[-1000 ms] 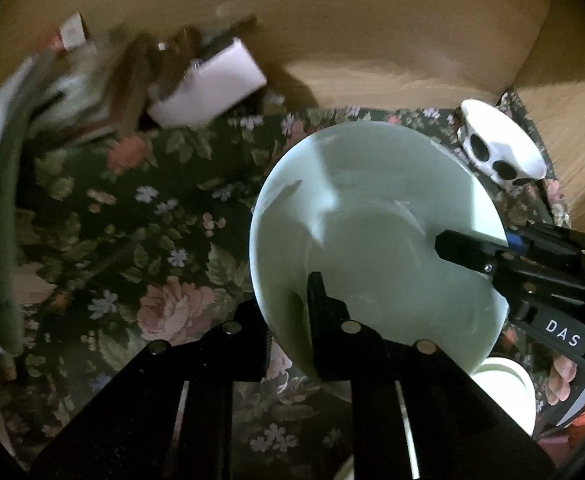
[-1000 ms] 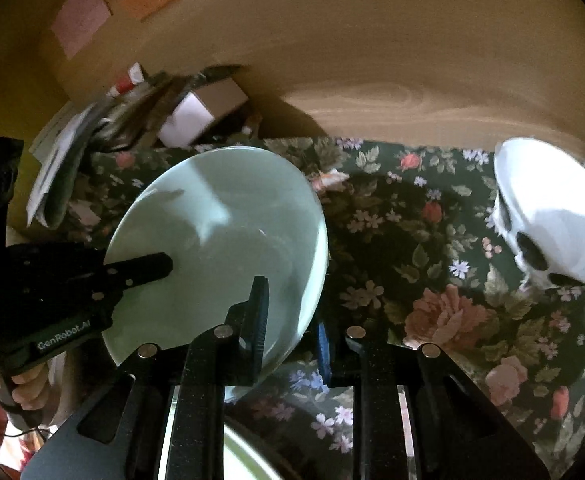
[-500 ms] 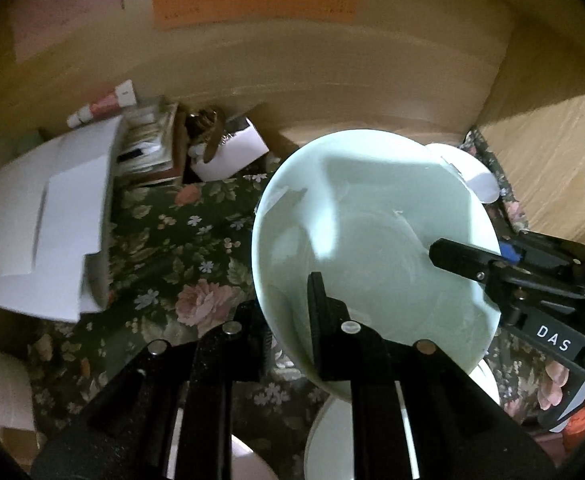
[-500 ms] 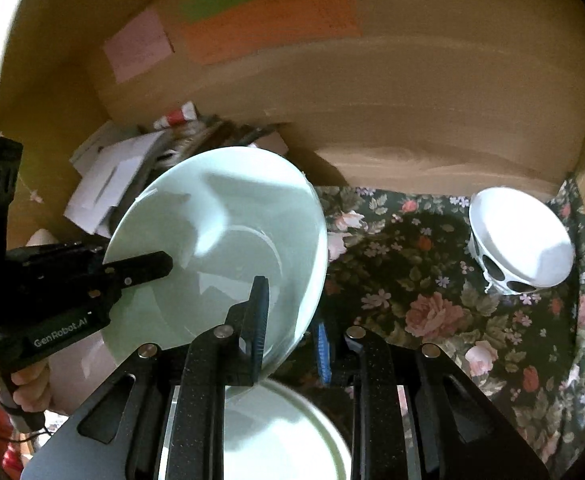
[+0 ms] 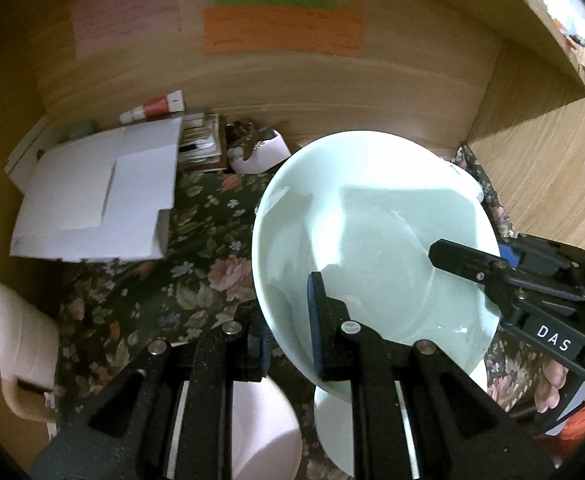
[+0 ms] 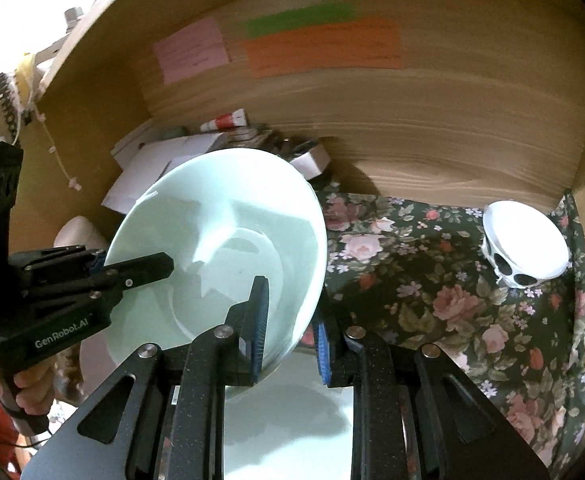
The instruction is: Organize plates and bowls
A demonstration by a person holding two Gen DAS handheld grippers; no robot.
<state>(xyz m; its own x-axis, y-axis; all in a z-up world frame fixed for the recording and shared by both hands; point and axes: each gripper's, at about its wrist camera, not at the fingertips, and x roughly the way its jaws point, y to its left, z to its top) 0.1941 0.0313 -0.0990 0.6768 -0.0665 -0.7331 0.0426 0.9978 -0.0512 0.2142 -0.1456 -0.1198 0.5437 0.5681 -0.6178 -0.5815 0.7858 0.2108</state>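
1. While both grippers clamp its rim, the pale green bowl point(image 5: 372, 240) hangs tilted above the floral tablecloth point(image 6: 432, 280).
2. Left gripper point(image 5: 288, 328) clenched on the near-left rim; right gripper point(image 6: 292, 332) on the opposite edge.
3. White holed bowl point(image 6: 524, 244) sits well apart, right.

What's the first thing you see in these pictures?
The big pale green bowl in the middle, tilted above the flowery cloth, with the left gripper and the right gripper each pinching its rim. Next, the white bowl with black spots, far right on the cloth.
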